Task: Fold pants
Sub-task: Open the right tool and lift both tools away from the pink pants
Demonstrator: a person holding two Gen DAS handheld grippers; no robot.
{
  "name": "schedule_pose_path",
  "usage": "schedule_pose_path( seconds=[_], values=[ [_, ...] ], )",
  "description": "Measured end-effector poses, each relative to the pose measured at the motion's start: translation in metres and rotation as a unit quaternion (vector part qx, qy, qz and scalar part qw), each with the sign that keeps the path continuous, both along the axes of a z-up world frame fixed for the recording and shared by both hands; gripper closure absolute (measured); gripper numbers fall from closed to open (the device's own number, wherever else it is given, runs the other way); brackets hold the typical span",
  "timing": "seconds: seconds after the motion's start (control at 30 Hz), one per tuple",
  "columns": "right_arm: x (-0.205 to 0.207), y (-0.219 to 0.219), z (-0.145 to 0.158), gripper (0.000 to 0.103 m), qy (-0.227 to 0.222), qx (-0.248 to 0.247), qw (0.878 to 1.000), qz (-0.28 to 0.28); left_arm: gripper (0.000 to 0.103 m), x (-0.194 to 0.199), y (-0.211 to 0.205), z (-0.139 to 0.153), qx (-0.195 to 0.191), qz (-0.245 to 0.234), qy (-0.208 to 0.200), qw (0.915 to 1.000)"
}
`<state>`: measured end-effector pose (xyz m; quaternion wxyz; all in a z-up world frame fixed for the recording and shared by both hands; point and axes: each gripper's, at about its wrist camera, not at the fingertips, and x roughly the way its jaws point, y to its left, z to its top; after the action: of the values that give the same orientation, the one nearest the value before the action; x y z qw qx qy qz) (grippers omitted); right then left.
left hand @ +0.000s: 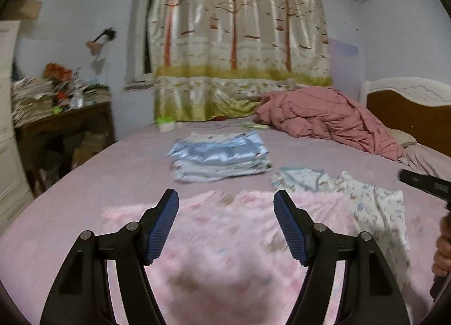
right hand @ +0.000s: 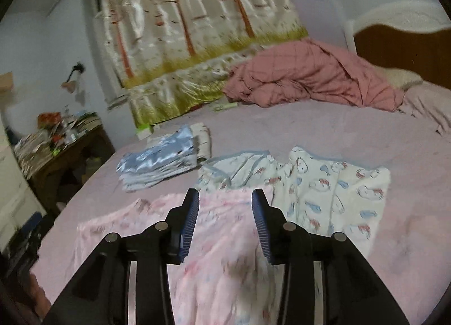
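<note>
1. My left tongs (left hand: 226, 201) hang released above the bed, blue pads wide apart with nothing between them.
2. My right tongs (right hand: 225, 201) are also released, with a narrower gap and nothing gripped.
3. The pink pants (left hand: 225, 240) lie spread on the bed (left hand: 112, 161) right under both tongs, blurred in both views.
4. Just to the right of the pants lies a white printed garment (right hand: 332, 189), its edge touching or slightly overlapped by the pink cloth.
5. Beyond the pants, apart from them, sits a stack of folded clothes (left hand: 220, 155), light blue on top.
6. Farther back, a rumpled red quilt (left hand: 324, 116) is heaped near the headboard (left hand: 408, 99).
7. A tree-print curtain (left hand: 239, 37) hangs behind the bed.
8. A cluttered table (left hand: 64, 116) stands to the left of the bed.
</note>
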<state>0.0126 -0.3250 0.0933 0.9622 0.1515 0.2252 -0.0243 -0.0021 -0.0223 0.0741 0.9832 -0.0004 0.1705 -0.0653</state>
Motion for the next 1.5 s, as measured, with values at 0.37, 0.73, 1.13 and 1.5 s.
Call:
schedule_pose_path(
  seconds=[0.37,0.73,1.13,1.5],
  values=[
    [-0.104,0.047,-0.079,0.062,0.024,0.017,0.999,-0.015,0.034,-0.077,0.071,-0.077,-0.016,0.045,0.038,0.9982],
    [-0.151,0.097,-0.121,0.062,0.053,-0.054,0.997,-0.012,0.040,-0.095,0.064,-0.143,0.055,0.017,0.129,0.9900],
    [-0.142,0.116,-0.144,0.061,0.089,-0.098,0.991,0.008,0.046,-0.080,0.042,-0.148,0.064,0.019,0.146,0.9870],
    [-0.116,0.127,-0.141,0.055,0.112,-0.123,0.986,-0.034,0.054,-0.083,0.052,-0.143,0.027,0.047,0.119,0.9914]
  ],
)
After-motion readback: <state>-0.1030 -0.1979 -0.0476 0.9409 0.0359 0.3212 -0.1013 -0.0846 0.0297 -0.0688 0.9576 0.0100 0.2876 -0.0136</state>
